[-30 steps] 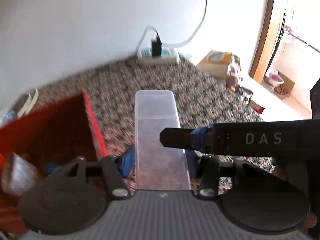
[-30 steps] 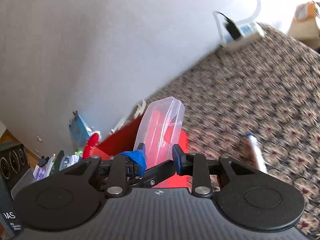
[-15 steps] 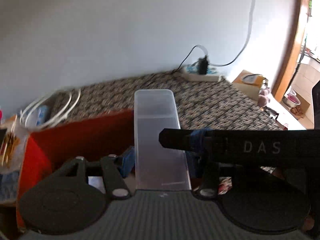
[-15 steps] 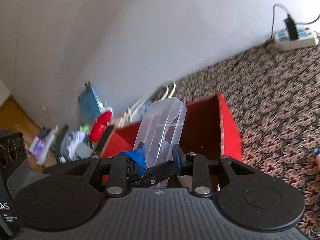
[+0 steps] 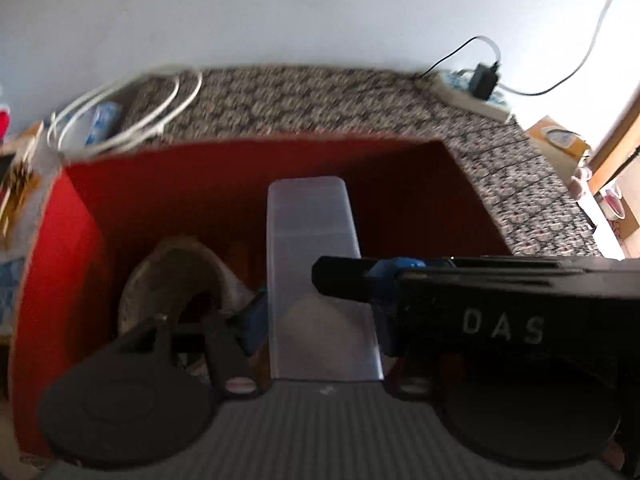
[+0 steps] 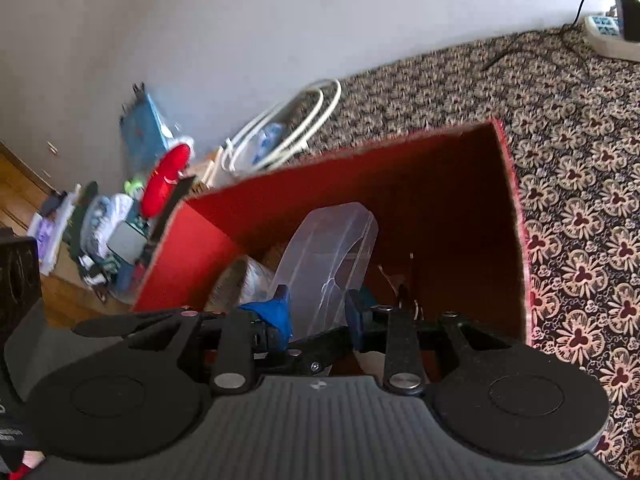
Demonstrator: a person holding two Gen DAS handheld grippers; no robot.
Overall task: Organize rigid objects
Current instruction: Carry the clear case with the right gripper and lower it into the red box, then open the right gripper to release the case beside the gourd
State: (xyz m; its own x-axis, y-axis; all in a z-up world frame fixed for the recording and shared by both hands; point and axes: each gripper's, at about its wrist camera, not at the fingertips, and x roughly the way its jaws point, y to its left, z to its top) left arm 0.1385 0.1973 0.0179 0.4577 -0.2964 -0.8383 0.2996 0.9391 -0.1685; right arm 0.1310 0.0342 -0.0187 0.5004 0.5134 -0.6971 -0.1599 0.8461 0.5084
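Observation:
A clear plastic box [image 5: 316,264] is held over the open red box [image 5: 248,168]. My left gripper [image 5: 320,316] is shut on the clear box's near end. My right gripper [image 6: 320,308] is shut on the same clear plastic box [image 6: 332,248], seen edge-on, and its finger reaches across the left wrist view [image 5: 344,276]. The clear box points down into the red box [image 6: 400,160]. A grey bowl-like object [image 5: 172,280] and small items lie inside the red box.
The red box stands on a patterned carpet [image 6: 580,200]. A coiled white cable [image 6: 288,132] and a heap of small items [image 6: 104,220] lie left of it. A power strip [image 5: 472,92] sits by the white wall.
Both grippers have carried the clear box left from above the carpet to over the red box and tilted it down into the opening.

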